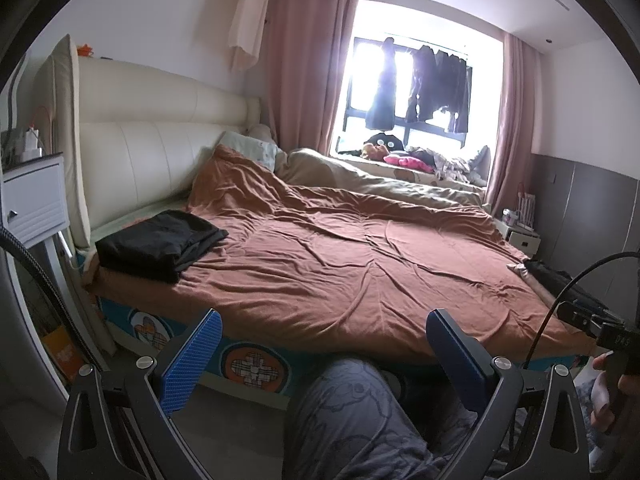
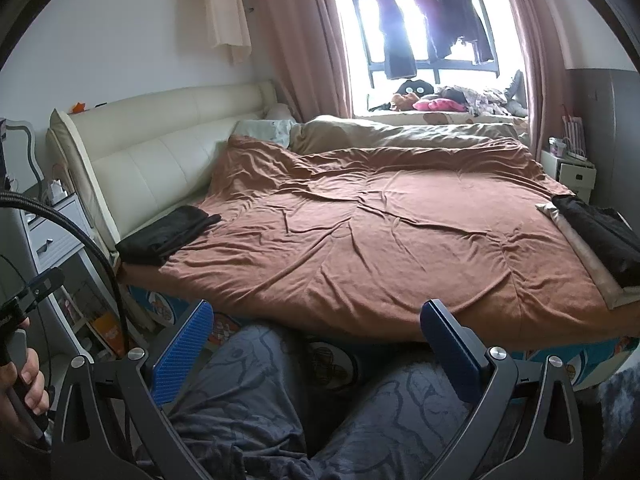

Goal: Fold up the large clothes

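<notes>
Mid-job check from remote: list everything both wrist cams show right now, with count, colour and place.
folded dark garment: 1, black, bed's left near corner by the headboard
dark garment on pale cloth: 1, black on beige, bed's right edge
blanket: 1, rust brown, spread over the bed
duvet: 1, beige, far side under the window
headboard: 1, cream, left
hanging clothes: several, dark, at the window
curtains: 2, pink, flanking the window
nightstand: 1, white, far left
left gripper: open, empty, blue pads, above the person's knee
right gripper: open, empty, above patterned grey trousers
</notes>
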